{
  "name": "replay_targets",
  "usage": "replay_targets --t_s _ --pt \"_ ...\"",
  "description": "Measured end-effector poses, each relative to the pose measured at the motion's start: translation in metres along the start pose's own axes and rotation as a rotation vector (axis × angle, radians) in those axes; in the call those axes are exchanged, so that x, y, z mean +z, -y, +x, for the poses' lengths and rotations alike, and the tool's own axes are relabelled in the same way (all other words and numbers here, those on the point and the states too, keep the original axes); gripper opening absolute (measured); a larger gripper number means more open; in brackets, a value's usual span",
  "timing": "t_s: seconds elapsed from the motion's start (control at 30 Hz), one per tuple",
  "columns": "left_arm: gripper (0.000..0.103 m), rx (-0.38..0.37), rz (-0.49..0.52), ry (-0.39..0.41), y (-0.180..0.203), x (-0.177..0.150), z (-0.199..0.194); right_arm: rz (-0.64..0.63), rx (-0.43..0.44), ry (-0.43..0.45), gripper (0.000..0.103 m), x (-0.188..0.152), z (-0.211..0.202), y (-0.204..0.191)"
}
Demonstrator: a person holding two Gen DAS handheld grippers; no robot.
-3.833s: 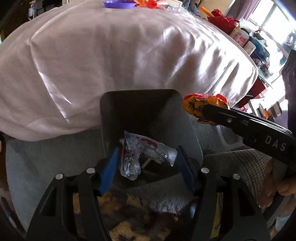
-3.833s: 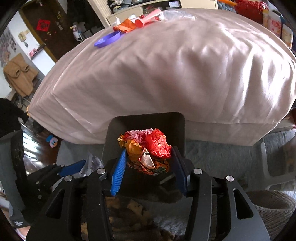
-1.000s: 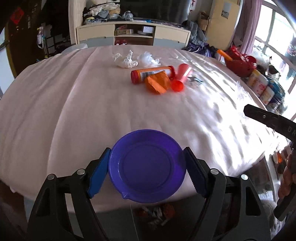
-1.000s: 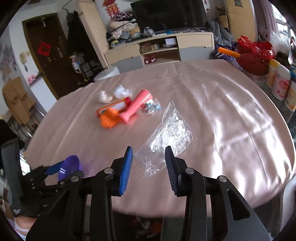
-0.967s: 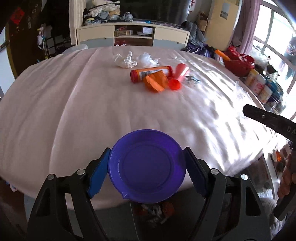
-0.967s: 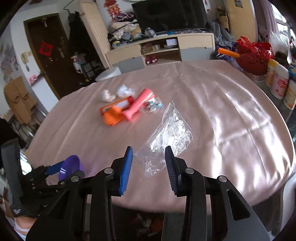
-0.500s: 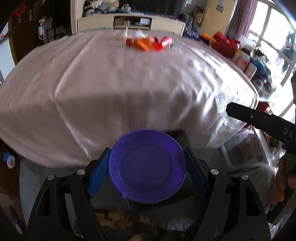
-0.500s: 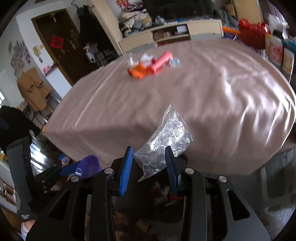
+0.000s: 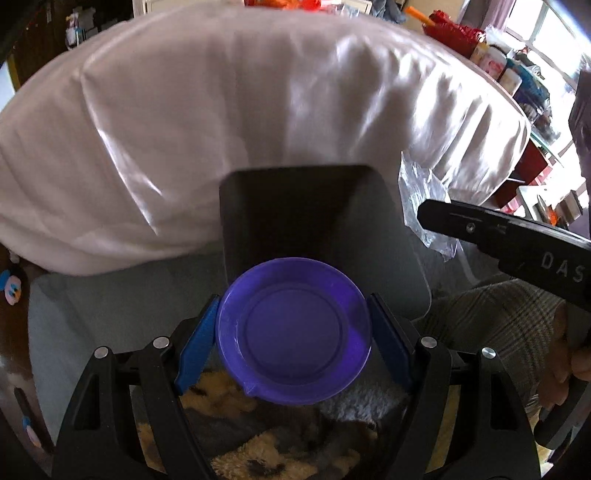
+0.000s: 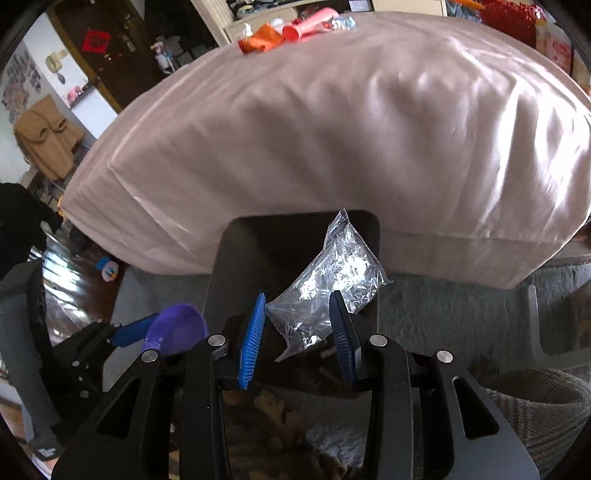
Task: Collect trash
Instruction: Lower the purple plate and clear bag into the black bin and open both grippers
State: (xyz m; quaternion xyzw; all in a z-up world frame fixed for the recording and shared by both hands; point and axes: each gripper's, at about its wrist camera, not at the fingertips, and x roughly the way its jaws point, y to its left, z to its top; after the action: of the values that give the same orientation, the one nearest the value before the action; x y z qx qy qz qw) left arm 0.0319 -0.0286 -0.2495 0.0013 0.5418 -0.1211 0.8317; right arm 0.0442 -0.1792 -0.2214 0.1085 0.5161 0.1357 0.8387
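My left gripper (image 9: 293,330) is shut on a purple plastic plate (image 9: 293,330) and holds it over the near rim of a dark trash bin (image 9: 291,206) that stands on the floor against the table. My right gripper (image 10: 299,325) is shut on a crinkled clear plastic bag (image 10: 328,280) above the same bin (image 10: 258,251). The bag also shows in the left wrist view (image 9: 421,195), just right of the bin. The plate and the left gripper show at the lower left of the right wrist view (image 10: 177,328).
A table under a pale cloth (image 9: 258,92) rises behind the bin. Orange and red trash (image 10: 288,29) lies on its far side. A grey rug (image 10: 443,310) covers the floor. A woven basket (image 10: 535,406) stands at the right. A red basket and bottles (image 9: 480,44) stand at the far right.
Both grippers have come down from table height to the bin at the table's edge. The plate and the clear bag are still held.
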Motion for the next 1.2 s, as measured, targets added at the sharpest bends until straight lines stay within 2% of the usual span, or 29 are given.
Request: replay_targets --t_s 0.4,0.47,0.53,0.57,0.67,0.77,0.83,1.0,1.2 --pt "0.075 -0.022 -0.037 -0.029 -0.010 0.003 0.013 0.002 0.004 -0.037 0.040 0.006 0.011 -0.003" --pt "0.075 -0.026 -0.041 -0.031 -0.011 0.003 0.013 0.004 0.003 -0.037 0.046 0.007 0.011 -0.002" --pt "0.075 -0.028 -0.040 -0.034 -0.011 0.004 0.013 0.012 0.006 -0.035 0.059 0.007 0.012 -0.001" --pt "0.075 -0.027 -0.040 -0.035 -0.011 0.004 0.013 0.017 0.005 -0.031 0.061 0.008 0.011 0.000" --pt "0.083 -0.020 -0.039 -0.033 -0.012 0.005 0.012 0.038 -0.009 -0.018 0.068 0.011 0.008 0.005" --pt "0.095 -0.003 -0.033 -0.027 -0.012 0.008 0.010 0.060 -0.028 0.004 0.080 0.014 0.002 0.012" --pt "0.095 0.014 -0.026 -0.022 -0.012 0.011 0.007 0.071 -0.039 0.016 0.086 0.016 -0.001 0.014" --pt "0.095 0.030 -0.027 0.008 -0.012 0.020 -0.002 0.113 -0.028 0.041 0.086 0.024 -0.011 0.025" --pt "0.095 0.016 -0.042 0.069 -0.014 0.037 -0.023 0.130 -0.002 0.116 0.086 0.044 -0.034 0.029"
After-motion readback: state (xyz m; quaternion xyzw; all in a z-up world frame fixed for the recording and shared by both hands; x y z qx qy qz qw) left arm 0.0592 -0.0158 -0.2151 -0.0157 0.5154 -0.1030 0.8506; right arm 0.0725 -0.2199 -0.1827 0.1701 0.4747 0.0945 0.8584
